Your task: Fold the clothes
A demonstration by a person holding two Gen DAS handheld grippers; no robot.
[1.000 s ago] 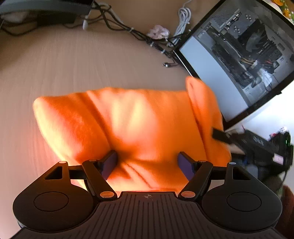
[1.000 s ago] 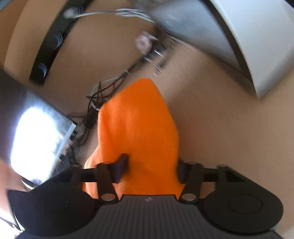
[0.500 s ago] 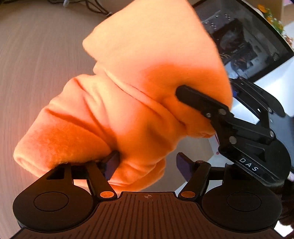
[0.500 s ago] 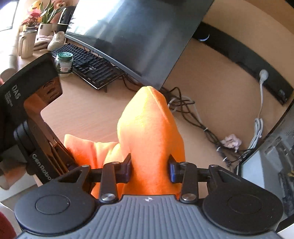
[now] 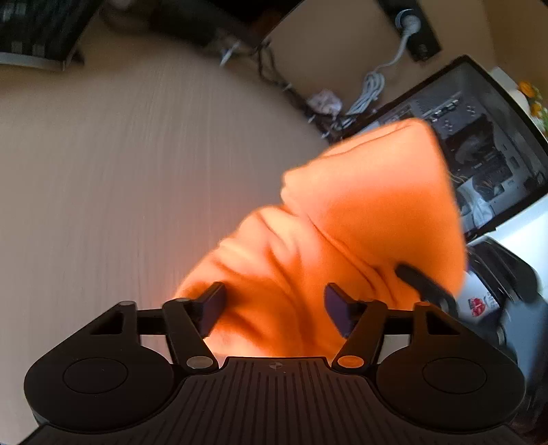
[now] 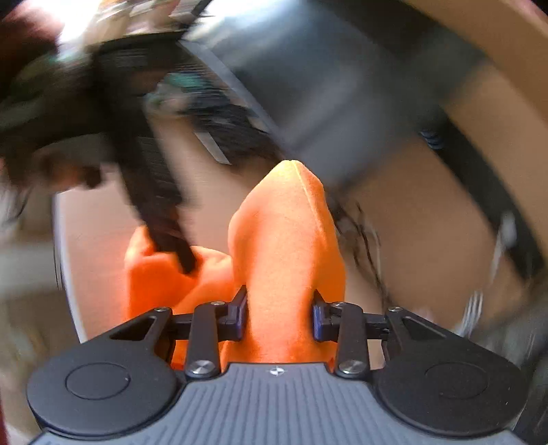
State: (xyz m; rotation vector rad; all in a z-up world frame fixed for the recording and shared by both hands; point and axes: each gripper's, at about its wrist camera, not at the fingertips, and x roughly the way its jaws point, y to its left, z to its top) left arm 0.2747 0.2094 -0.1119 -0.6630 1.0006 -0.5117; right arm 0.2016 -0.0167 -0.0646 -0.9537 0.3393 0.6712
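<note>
An orange fleece garment (image 5: 346,232) hangs bunched in the air above a pale wooden table (image 5: 120,171). My left gripper (image 5: 274,313) stands around a fold of it with the jaws wide; the pads do not press the cloth. My right gripper (image 6: 279,316) is shut on a thick fold of the same garment (image 6: 287,239), which sticks up between its jaws. A finger of the right gripper shows in the left wrist view (image 5: 424,284) at the cloth's right edge. A finger of the left gripper shows in the right wrist view (image 6: 164,219), blurred.
A monitor (image 5: 479,137) showing a picture stands at the right of the table. Cables (image 5: 370,89) and a crumpled tissue (image 5: 323,101) lie behind it. A keyboard (image 5: 37,30) lies at the far left. The right wrist view is heavily blurred by motion.
The garment has swung from the left to the right side of the left wrist view. The right gripper has turned, still holding its fold. Both views have shifted fast.
</note>
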